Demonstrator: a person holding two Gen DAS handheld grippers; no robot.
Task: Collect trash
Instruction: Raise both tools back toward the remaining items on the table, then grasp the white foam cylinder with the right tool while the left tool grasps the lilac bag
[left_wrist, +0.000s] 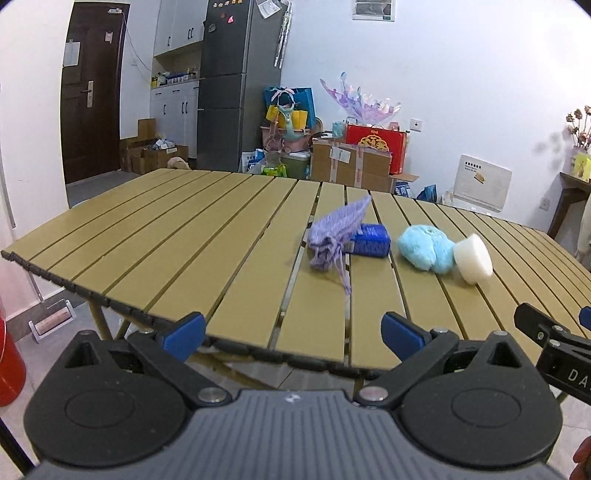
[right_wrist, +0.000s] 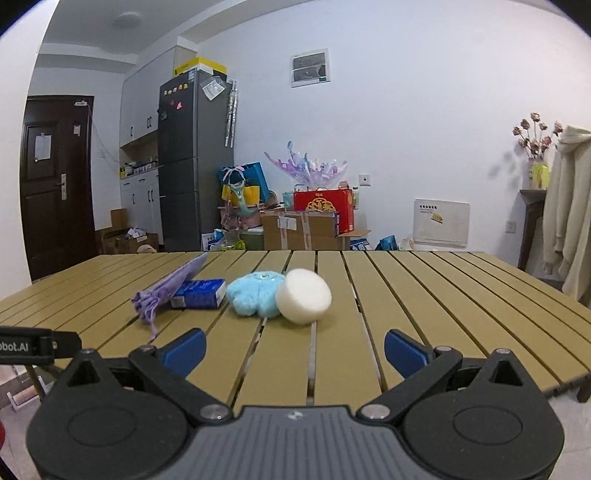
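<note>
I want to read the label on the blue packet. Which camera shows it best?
The right wrist view: the blue packet lies with its long printed side toward the camera, only its left end under the purple pouch. In the left wrist view the packet is smaller and more hidden by the pouch.

You've got both grippers wide open and level, holding nothing. Your left gripper sits just beside your right gripper, and each one pokes into the other's camera edge.

Both the left gripper and the right gripper were black. Each carried blue fingertip pads, silver pivot screws and a ribbed grey body.
</note>
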